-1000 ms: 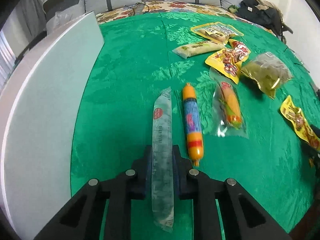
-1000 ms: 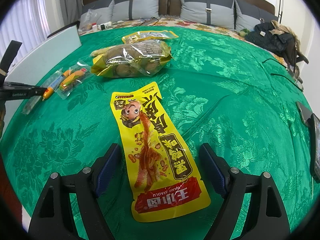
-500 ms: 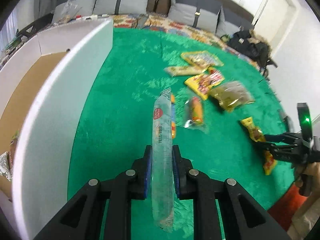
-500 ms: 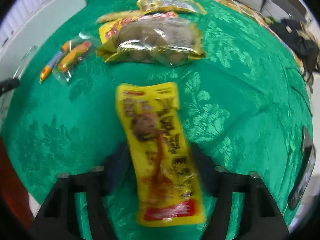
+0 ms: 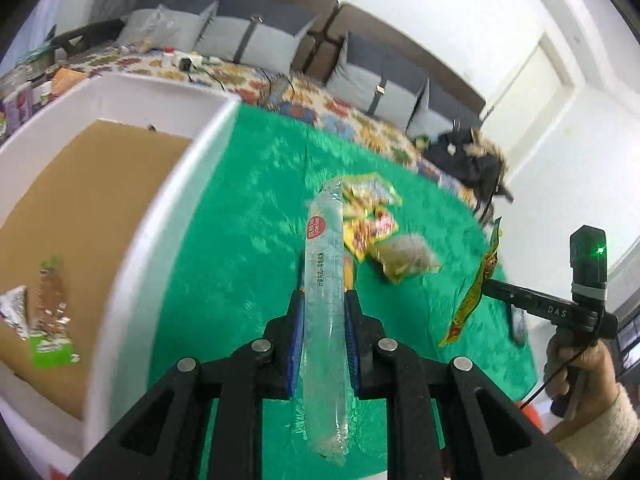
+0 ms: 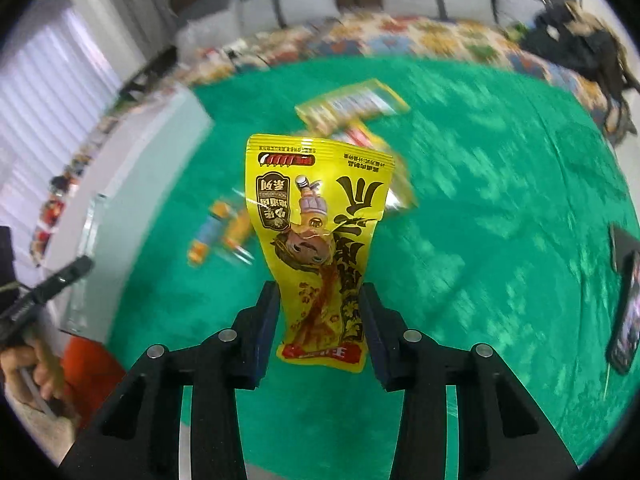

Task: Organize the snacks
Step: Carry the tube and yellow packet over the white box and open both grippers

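Left gripper (image 5: 322, 344) clamps the clear packet (image 5: 323, 308) beside the white box (image 5: 160, 216) | right gripper (image 6: 320, 320), its jaws just closing, grips the yellow pouch (image 6: 318, 240) aloft | my estimate: two snacks boxed, several remain on the green cloth (image 5: 248, 240)

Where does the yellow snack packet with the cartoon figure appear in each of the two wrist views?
Left wrist view: the yellow packet hangs edge-on at the right, from the right claw.
Right wrist view: it fills the centre, pinched between the pads.
Shared landmark: the white box beside the green cloth.
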The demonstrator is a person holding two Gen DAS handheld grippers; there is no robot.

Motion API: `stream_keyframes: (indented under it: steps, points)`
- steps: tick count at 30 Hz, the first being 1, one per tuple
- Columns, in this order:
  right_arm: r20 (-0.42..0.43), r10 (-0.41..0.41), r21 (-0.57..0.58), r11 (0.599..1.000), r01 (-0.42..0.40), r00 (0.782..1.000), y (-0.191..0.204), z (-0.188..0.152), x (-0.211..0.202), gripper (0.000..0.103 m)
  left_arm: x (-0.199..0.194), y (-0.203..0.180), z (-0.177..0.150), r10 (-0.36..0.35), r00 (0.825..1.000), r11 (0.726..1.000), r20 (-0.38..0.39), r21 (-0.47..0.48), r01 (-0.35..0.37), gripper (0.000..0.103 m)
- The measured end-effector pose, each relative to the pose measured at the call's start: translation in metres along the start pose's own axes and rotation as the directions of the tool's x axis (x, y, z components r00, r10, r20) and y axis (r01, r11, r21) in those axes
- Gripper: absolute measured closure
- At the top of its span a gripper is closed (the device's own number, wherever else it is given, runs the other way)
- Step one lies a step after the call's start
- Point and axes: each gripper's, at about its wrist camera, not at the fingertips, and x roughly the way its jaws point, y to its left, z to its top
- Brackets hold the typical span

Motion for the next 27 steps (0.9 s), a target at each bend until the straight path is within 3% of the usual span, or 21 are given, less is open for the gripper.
stream_keyframes:
  steps: [3,7,12,17,23,25,27]
  points:
    - [0.058,0.063,-0.052,0.997,-0.06,0.996,0.041,0.018,-0.011,0.06,-0.026,0.016,0.013,0.003,0.999,1.0,0.049,-0.029,-0.001,0.085]
    - [0.11,0.189,-0.126,0.976,-0.175,0.976,0.108,0.041,-0.019,0.06,-0.064,0.05,0.029,0.051,0.992,0.997,0.115,-0.067,-0.043,0.085]
    - [0.107,0.386,-0.168,0.915,-0.366,0.916,0.188,0.062,-0.017,0.06,-0.091,0.105,0.037,0.15,0.978,0.984,0.143,-0.117,-0.134,0.085]
    - [0.013,0.517,-0.187,0.842,-0.506,0.856,0.276,0.067,0.014,0.059,-0.104,0.161,0.033,0.257,0.959,0.958,0.116,-0.164,-0.237,0.085]
    - [-0.131,0.483,-0.179,0.847,-0.5,0.866,0.331,0.048,0.082,0.057,-0.095,0.2,0.016,0.349,0.936,0.926,0.046,-0.172,-0.336,0.085]
    - [-0.173,0.435,-0.192,0.865,-0.463,0.884,0.342,0.04,0.11,0.047,-0.088,0.207,0.01,0.398,0.917,0.907,0.014,-0.155,-0.392,0.084]
    - [-0.22,0.39,-0.206,0.878,-0.433,0.894,0.345,0.039,0.134,0.043,-0.083,0.211,0.007,0.461,0.887,0.879,-0.002,-0.137,-0.457,0.067]
